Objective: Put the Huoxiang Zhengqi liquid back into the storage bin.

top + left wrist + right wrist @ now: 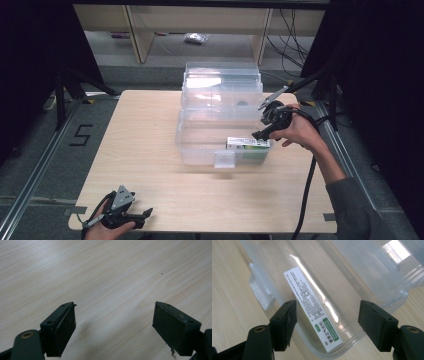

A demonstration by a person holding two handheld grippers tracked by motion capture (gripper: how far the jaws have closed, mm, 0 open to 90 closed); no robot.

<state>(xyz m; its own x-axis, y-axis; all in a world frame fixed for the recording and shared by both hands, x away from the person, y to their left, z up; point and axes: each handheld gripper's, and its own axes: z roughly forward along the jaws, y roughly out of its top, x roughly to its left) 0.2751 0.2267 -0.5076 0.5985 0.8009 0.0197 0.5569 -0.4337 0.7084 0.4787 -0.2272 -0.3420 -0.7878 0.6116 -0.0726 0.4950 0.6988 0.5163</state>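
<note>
Pale wood bench [150, 165] carries everything. At its near left corner the left hand-held gripper [142, 216] rests low over bare wood, jaws spread wide with nothing between them. Farther back, right of centre, stands a clear plastic box [200, 145], its lid [222, 85] tipped up behind. A white-and-green carton [248, 144] lies in the box's near right corner. Over it hangs the right hand-held gripper [258, 134], jaws apart, empty.
</note>
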